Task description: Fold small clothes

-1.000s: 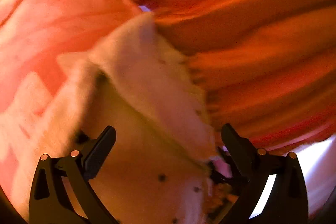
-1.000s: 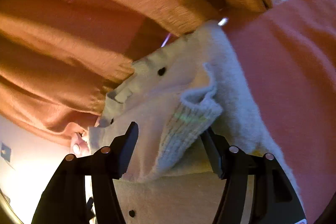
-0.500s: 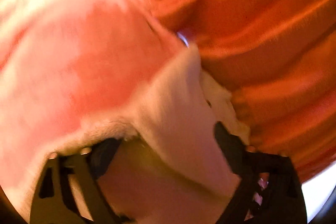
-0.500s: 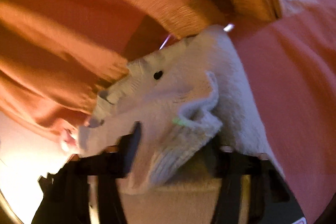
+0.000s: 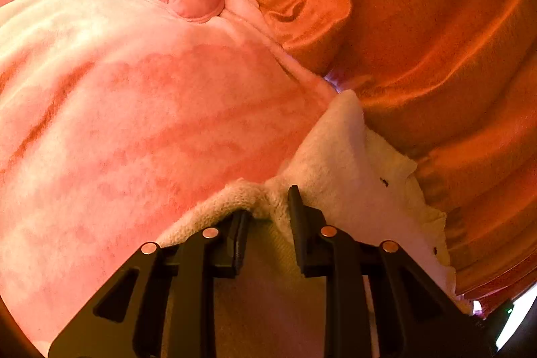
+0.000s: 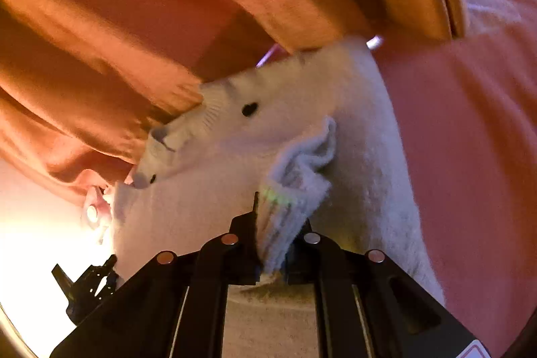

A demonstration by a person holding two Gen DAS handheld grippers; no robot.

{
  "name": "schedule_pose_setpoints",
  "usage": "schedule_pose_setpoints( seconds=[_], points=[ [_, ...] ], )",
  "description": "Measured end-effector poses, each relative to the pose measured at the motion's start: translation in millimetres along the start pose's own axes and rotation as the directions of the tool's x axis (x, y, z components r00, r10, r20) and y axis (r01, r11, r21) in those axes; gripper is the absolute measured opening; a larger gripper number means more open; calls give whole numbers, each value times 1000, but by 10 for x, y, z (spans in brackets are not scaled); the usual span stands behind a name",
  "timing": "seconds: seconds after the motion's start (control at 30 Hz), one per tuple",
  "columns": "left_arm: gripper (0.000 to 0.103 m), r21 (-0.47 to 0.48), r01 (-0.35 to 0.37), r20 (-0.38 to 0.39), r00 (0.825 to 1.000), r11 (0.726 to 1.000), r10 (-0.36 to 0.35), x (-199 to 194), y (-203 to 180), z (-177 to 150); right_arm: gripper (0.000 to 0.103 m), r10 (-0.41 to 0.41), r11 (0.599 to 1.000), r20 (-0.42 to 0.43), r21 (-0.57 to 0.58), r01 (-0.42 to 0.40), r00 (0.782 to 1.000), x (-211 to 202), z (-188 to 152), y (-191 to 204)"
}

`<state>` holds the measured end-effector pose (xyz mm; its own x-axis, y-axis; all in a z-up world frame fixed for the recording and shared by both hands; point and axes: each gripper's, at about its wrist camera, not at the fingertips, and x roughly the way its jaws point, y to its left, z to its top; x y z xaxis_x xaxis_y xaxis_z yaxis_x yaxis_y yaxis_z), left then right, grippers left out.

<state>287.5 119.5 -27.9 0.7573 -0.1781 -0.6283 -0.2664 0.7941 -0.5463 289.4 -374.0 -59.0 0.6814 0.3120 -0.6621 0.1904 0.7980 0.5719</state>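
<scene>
Left wrist view shows our left gripper [image 5: 266, 207] closing its jaws on a bunched ridge of the cream knit garment [image 5: 339, 163], which spreads toward five o'clock over a pink fleece blanket [image 5: 141, 109], with orange fabric [image 5: 436, 39] at two o'clock. In the right wrist view our right gripper [image 6: 273, 234] pinches the ribbed cuff [image 6: 288, 207], jaws narrow, easing slightly apart; a dark button [image 6: 250, 109] sits at eleven o'clock of it. We judge the folding barely begun: sleeve and edge are gathered, yet the garment lies rumpled, no clean fold visible, and all the folds remain
</scene>
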Motion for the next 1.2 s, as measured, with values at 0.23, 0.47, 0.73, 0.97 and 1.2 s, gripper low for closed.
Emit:
schedule_pose_setpoints(
  seconds=[0.23, 0.47, 0.73, 0.97, 1.2],
  points=[
    [23, -10, 7, 3, 1000, 1000, -7, -5, 48, 5, 25, -172, 966, 229, -151, 210, 958, -604, -37, 567],
    [23, -17, 26, -5, 1000, 1000, -26, -4, 75, 9, 39, 90, 873, -205, -454, -176, 975, 837, -113, 2352],
    [24, -34, 70, -13, 997, 997, -70, 7, 133, 25, 41, 9, 840, -396, -496, -222, 918, 2088, -309, 3231],
    [24, -70, 114, -25, 993, 991, -115, -40, 220, 54, 13, -26, 816, -316, -555, -162, 948, 2359, -330, 3483],
    [26, 3, 53, -32, 998, 999, -53, -112, 140, 6, 16, 4, 798, -273, -579, -167, 962, 2340, -344, 3495]
  ],
)
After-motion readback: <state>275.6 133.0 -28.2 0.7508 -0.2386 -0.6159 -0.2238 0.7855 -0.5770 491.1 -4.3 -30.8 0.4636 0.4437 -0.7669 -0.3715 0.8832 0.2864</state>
